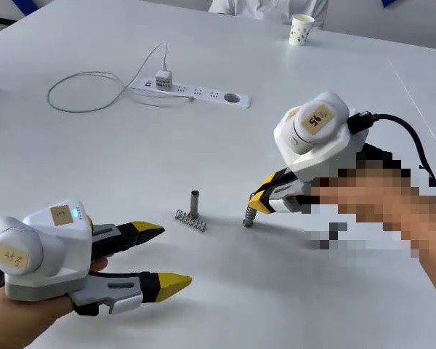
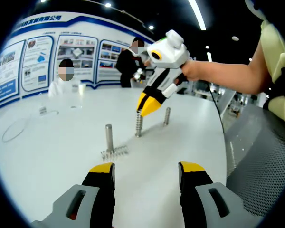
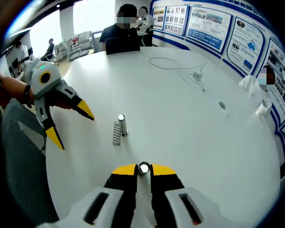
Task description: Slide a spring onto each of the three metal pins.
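Two grippers: left gripper (image 1: 173,254), lower left, wide open and empty; right gripper (image 1: 256,207), label possibly "56", pinches sprung pin (image 1: 249,216); loose spring (image 1: 191,220) touches bare pin (image 1: 195,202).

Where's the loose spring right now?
In the head view the loose spring lies flat on the table at the foot of the bare pin, between the left gripper and the right gripper.

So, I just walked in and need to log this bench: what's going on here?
A person works two handheld grippers at a white table. The right tool is closed on the top of a spring-covered pin. A second pin beside it carries a spring too. The bare pin stands with a loose spring lying at its base. The left tool hangs open nearby, holding nothing.
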Tool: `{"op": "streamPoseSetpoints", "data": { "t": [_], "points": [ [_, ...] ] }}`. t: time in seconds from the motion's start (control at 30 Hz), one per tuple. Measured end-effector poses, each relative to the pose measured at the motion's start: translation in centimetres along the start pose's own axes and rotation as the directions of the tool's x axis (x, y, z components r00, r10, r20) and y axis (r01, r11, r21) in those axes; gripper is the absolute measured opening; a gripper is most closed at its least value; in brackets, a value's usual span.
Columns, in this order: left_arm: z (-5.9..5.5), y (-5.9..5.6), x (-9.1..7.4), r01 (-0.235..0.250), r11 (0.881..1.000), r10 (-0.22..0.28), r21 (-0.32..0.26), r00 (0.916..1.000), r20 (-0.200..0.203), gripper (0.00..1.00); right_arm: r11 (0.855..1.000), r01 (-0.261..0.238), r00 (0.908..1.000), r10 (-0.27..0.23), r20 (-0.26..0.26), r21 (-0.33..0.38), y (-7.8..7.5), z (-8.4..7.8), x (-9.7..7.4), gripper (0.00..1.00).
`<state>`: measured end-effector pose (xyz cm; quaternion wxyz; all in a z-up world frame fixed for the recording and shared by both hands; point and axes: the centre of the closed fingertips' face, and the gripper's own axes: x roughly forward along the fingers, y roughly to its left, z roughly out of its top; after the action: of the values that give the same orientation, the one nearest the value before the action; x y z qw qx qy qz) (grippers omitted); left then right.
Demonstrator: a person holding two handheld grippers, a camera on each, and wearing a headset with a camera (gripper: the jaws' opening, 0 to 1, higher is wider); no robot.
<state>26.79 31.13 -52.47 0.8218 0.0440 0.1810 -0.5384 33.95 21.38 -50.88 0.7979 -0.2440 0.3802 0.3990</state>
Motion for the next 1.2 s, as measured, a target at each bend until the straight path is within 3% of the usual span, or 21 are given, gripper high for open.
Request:
{"op": "streamPoseSetpoints", "data": {
  "t": [1.2],
  "points": [
    [-0.4,0.0,0.1,-0.001,1.0,0.001,-0.009,1.0,-0.005,0.55,1.0,-0.007,0.9999,0.007,-0.015,0.008,-0.4,-1.0,1.5,0.12]
  ]
}}
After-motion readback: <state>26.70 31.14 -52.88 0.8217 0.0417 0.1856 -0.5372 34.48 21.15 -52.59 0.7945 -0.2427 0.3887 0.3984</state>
